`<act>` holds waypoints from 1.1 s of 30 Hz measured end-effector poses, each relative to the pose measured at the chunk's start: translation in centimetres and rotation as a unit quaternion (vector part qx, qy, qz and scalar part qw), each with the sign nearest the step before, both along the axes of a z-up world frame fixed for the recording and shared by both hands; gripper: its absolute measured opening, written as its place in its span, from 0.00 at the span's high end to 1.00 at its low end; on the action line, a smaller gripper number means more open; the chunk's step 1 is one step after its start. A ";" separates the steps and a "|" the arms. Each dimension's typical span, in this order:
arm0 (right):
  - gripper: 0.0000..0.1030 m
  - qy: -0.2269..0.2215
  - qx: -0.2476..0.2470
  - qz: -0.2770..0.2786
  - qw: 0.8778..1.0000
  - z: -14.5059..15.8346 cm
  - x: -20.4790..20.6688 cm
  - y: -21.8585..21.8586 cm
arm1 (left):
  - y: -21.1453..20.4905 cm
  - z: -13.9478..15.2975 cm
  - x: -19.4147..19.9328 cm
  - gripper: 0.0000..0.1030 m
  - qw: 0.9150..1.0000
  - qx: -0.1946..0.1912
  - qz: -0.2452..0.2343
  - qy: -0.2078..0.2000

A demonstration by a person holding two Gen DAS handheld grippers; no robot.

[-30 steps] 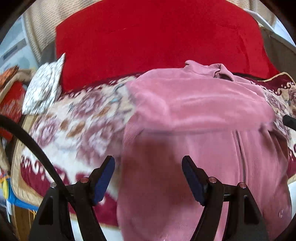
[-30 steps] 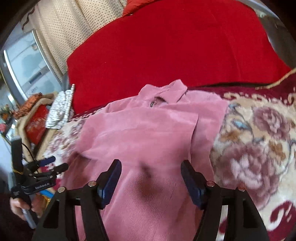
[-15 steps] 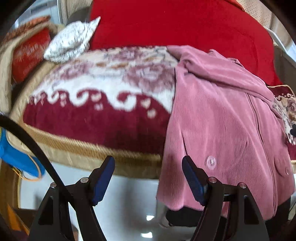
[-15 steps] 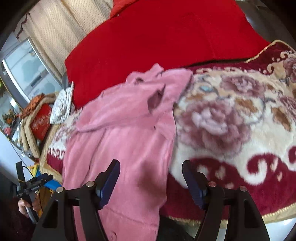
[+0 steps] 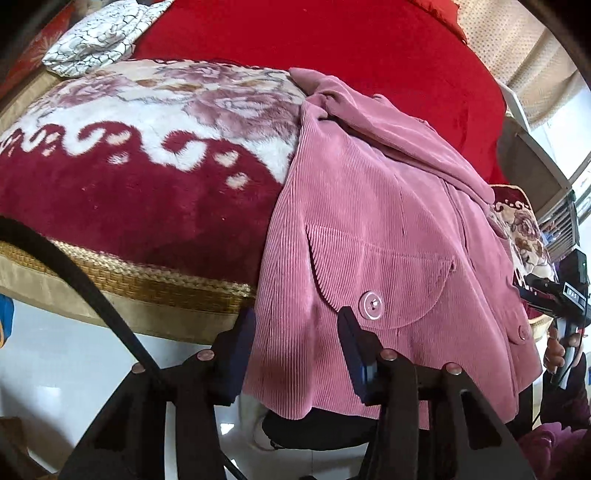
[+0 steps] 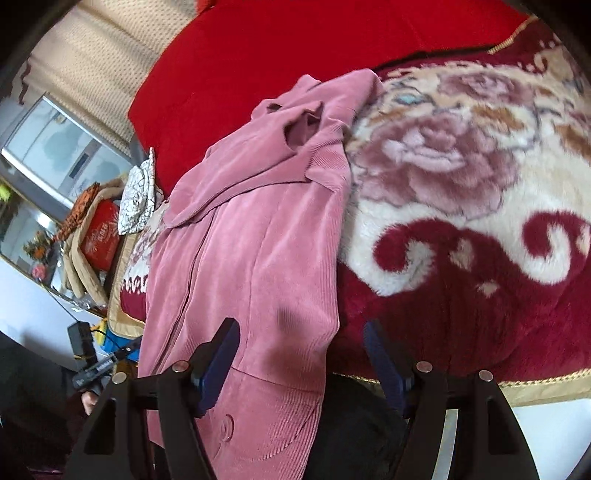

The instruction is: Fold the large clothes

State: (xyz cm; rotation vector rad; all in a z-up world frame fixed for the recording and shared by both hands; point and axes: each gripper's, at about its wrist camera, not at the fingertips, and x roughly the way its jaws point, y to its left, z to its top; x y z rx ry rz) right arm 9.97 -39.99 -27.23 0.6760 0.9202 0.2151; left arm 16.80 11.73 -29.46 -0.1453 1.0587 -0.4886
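Observation:
A pink corduroy jacket (image 5: 369,206) lies on a flowered red and white blanket (image 5: 147,177), its hem hanging over the front edge. My left gripper (image 5: 297,345) straddles the hem's left corner below a pocket button (image 5: 373,304). Its jaws are closing with cloth between them, and the pads do not visibly press it. In the right wrist view the jacket (image 6: 251,236) runs up the picture. My right gripper (image 6: 301,358) stands open around the hem's right edge. Each gripper shows small in the other's view: the right gripper (image 5: 554,291), the left gripper (image 6: 96,365).
A large red cushion (image 5: 332,44) backs the blanket (image 6: 461,221). A white crackle-patterned cloth (image 5: 99,33) lies at the far left corner. Something dark (image 5: 314,428) sits below the hem. White floor shows under the blanket's gold-trimmed edge (image 5: 147,288).
Both grippers have sunk from above the jacket's body to its hanging hem. The left jaws have narrowed around the hem corner. The right jaws stay as wide as before.

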 end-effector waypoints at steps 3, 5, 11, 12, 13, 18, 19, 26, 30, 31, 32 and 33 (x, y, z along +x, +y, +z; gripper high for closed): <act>0.29 0.004 0.017 0.005 1.000 -0.5 0.1 -0.1 | 0.2 -1.0 0.5 0.42 1.000 -0.013 0.004 0.028; 0.29 0.009 0.032 0.008 0.999 -0.9 0.3 -0.1 | 0.4 -1.5 0.9 0.39 0.999 -0.022 0.008 0.041; 0.28 0.027 0.075 0.006 0.997 -2.3 1.2 0.1 | 0.4 -2.8 1.9 0.35 0.996 -0.046 -0.004 0.070; 0.28 0.027 0.081 0.006 0.996 -2.3 1.3 0.1 | 0.4 -2.8 2.0 0.35 0.996 -0.048 -0.006 0.071; 0.28 0.024 0.091 0.008 0.996 -2.2 1.5 0.2 | 0.3 -2.8 2.0 0.36 0.996 -0.057 -0.012 0.070; 0.28 -0.012 0.131 0.035 0.991 -0.8 2.0 1.0 | -1.4 -2.6 2.2 0.70 0.996 -0.046 -0.049 0.054; 0.28 -0.014 0.125 0.038 0.991 -0.7 2.2 1.2 | -1.6 -2.6 2.5 0.70 0.996 -0.045 -0.049 0.055; 0.28 0.043 0.132 0.042 0.989 -2.8 3.3 2.3 | -1.8 -4.3 3.8 0.34 0.993 -0.056 -0.040 0.096; 0.43 0.038 0.131 0.059 0.989 -2.6 3.8 3.5 | -2.6 -4.7 4.0 0.75 0.991 -0.073 -0.058 0.093; 0.52 0.033 0.124 0.065 0.990 -2.3 4.0 4.0 | -2.8 -4.8 4.2 0.80 0.991 -0.080 -0.062 0.093; 0.65 0.028 0.114 0.069 0.991 -2.0 4.1 4.4 | -3.3 -4.8 4.2 0.84 0.990 -0.083 -0.063 0.090; 0.66 0.024 0.102 0.072 0.992 -1.6 4.3 4.8 | -3.5 -4.6 4.1 0.86 0.991 -0.082 -0.065 0.085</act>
